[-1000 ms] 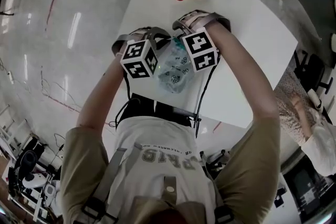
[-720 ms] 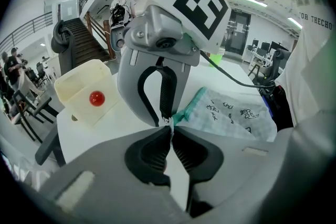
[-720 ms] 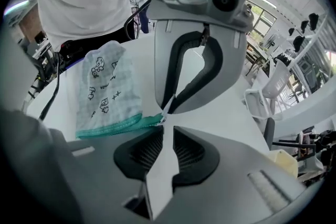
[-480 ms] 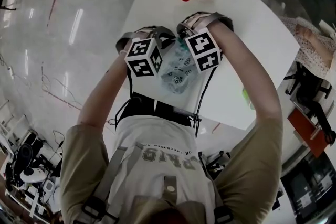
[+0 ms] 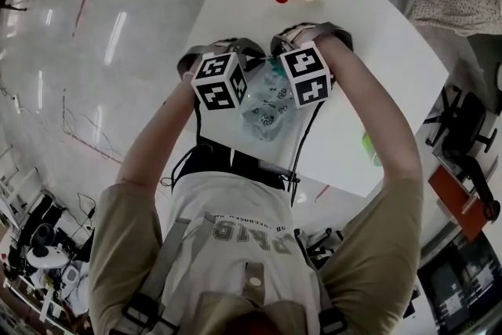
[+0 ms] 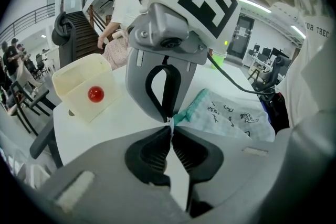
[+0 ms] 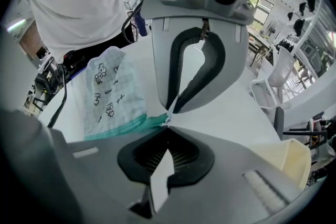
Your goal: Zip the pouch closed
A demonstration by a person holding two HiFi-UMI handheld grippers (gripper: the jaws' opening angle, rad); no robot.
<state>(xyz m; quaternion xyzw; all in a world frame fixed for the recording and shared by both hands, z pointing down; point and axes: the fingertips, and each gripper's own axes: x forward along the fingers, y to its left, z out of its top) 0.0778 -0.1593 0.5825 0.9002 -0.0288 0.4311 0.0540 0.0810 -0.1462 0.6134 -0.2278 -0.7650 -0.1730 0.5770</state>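
Two grips now meet on the pouch (image 5: 265,107), at one end of its teal zip edge (image 7: 119,127). Your right gripper (image 7: 168,124) has just been closing its jaws onto that end. It sits tip to tip with your left gripper (image 6: 170,126), which is pinched shut there. The pouch lies on the table (image 5: 376,51), trailing toward you. You can probably start the zipping pull.

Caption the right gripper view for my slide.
Right gripper jaws just closed on the pouch at its teal zipper end.

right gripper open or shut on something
Shut on the pouch: the right gripper has just closed and pinches the teal zipper end at its tip.
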